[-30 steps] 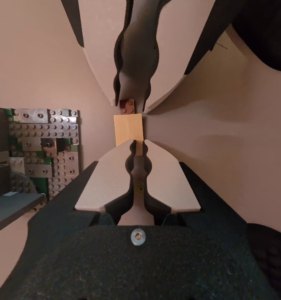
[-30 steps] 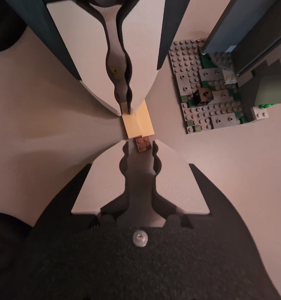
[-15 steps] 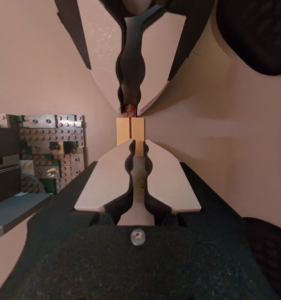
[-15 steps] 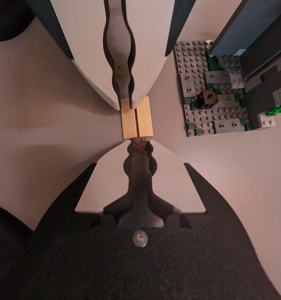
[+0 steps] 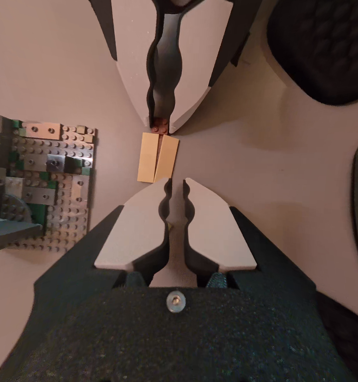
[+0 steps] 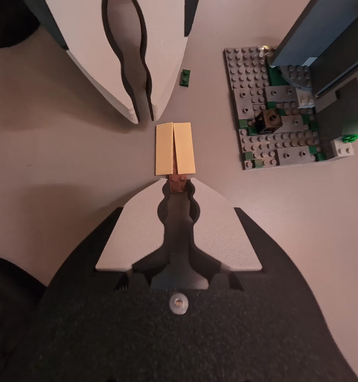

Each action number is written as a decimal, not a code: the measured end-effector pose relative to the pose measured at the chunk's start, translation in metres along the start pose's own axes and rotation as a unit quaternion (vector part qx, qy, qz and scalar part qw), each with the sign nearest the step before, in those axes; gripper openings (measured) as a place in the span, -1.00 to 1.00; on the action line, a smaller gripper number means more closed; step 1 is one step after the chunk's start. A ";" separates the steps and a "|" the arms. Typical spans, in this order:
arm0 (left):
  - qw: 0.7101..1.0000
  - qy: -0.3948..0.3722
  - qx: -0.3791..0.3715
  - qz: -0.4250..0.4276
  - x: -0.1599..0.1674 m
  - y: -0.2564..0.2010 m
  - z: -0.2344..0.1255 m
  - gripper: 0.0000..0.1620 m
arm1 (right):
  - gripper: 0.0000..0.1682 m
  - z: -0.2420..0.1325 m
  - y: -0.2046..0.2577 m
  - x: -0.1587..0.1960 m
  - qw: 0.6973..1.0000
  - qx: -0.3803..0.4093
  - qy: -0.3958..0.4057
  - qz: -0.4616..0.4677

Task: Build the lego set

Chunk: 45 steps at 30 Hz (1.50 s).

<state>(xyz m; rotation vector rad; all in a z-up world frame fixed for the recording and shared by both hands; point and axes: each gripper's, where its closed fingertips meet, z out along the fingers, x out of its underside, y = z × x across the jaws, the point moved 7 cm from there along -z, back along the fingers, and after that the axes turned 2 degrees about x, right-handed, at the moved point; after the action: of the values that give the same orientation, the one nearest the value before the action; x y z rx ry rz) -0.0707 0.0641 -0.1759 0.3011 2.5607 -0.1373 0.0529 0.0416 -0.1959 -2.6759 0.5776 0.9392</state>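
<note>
Two tan smooth tiles (image 6: 165, 148) lie side by side on a brown studded plate (image 6: 178, 184), a little splayed, with a thin wedge of brown showing between them. My right gripper (image 6: 177, 180) is shut on the plate's bare studded end. In the left wrist view the tiles (image 5: 149, 159) sit just ahead of my left gripper (image 5: 177, 180), which is slightly open, empty and clear of them. The right gripper (image 5: 160, 124) shows at the top there, holding the brown plate (image 5: 159, 127). The left gripper (image 6: 145, 119) shows at the top of the right wrist view.
The partly built grey and green lego model (image 6: 277, 124) with tall dark walls stands on the table to the right in the right wrist view, and to the left in the left wrist view (image 5: 49, 175). A small loose green brick (image 6: 185, 77) lies near it. Dark cushioned shapes (image 5: 318, 51) are at the edges. The tips of one gripper are about 6 cm away from the tips of the other.
My left gripper has let go of the tan tile and drawn back from it. The tiles now lie slightly splayed. The right gripper closed on the brown plate's end and still holds it.
</note>
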 end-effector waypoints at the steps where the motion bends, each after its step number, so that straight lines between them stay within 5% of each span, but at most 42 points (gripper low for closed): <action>1: 1.000 -0.008 0.002 -0.006 0.000 -0.003 0.002 -0.88 | -0.81 0.000 0.002 0.000 1.000 0.002 0.003 -0.001; 8: 0.998 -0.048 -0.029 -0.012 -0.006 -0.009 0.014 -0.85 | -0.81 0.000 0.011 -0.003 1.000 0.011 0.017 0.007; 20: 1.000 -0.002 -0.021 0.015 -0.009 -0.007 0.019 -0.85 | -0.81 -0.011 0.040 -0.001 0.994 0.038 0.044 0.091; 28: 0.998 -0.044 -0.044 0.002 -0.008 -0.016 -0.006 -0.89 | -0.80 -0.019 0.069 0.001 0.986 0.033 0.026 0.159; 33: 0.998 -0.050 -0.024 -0.017 0.004 -0.044 -0.011 -0.90 | -0.76 -0.031 0.074 -0.001 0.996 0.016 0.014 0.090; 38: 0.998 -0.061 0.003 -0.033 0.007 -0.072 -0.003 -0.90 | -0.75 -0.031 0.062 -0.002 0.993 -0.040 0.024 -0.110; 45: 0.994 -0.069 -0.006 -0.084 0.010 -0.078 0.004 -0.90 | -0.87 -0.019 0.060 -0.005 0.982 -0.086 0.111 -0.129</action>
<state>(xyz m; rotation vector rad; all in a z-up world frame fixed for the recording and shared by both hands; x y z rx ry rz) -0.0955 -0.0105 -0.1818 0.0688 2.4456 -0.1973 0.0336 -0.0171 -0.1840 -2.9411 0.1874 0.6529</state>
